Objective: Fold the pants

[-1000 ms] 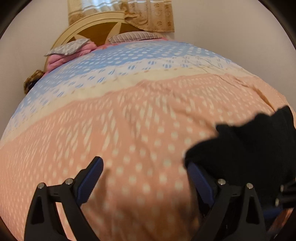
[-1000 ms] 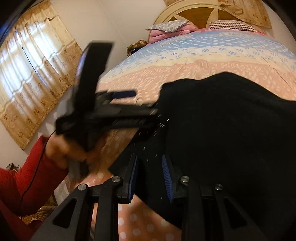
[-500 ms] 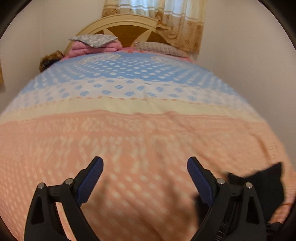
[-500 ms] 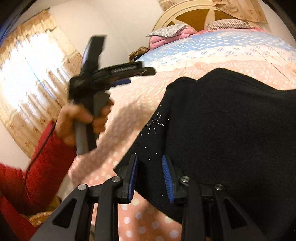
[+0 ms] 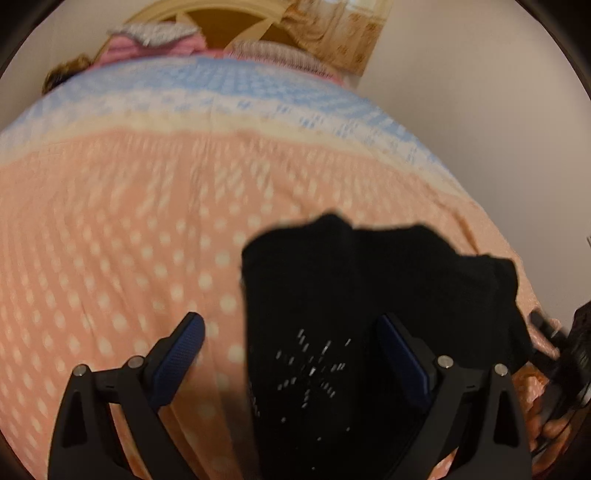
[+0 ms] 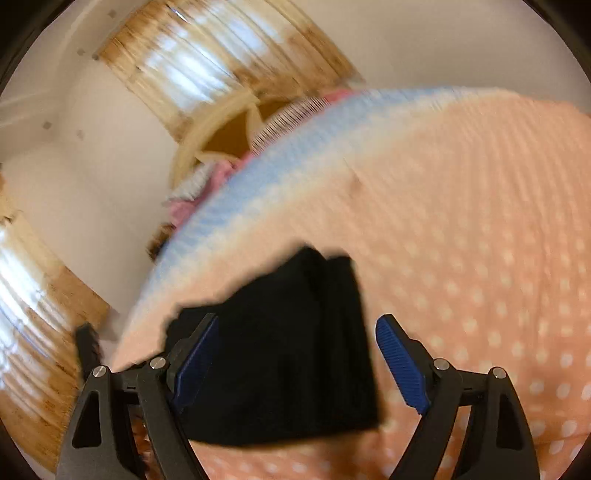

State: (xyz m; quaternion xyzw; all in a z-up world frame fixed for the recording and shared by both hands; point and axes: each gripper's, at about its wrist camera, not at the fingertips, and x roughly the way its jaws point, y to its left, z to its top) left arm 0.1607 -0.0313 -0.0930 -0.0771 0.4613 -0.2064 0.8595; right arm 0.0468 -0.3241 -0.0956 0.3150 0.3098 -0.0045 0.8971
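Note:
The black pants (image 5: 347,317) lie folded into a compact bundle on the peach polka-dot bedspread (image 5: 122,229), with a small sparkly starburst pattern facing up. My left gripper (image 5: 291,350) is open and empty, its jaws hovering on either side of the bundle's near end. In the right wrist view the bundle (image 6: 288,354) sits on the bedspread (image 6: 480,240) between the wide-open jaws of my right gripper (image 6: 295,358), which holds nothing. Both views are motion-blurred.
The bed's headboard (image 5: 236,22) and pink and grey pillows (image 5: 155,40) are at the far end. Curtains (image 6: 207,62) hang on the wall beside the bed. The person's hand with the other gripper (image 5: 561,354) shows at the right edge.
My right gripper was shut on the pants' edge and has opened and pulled back, swinging its view. My left gripper swung back over the pants, which now lie in a smaller folded bundle.

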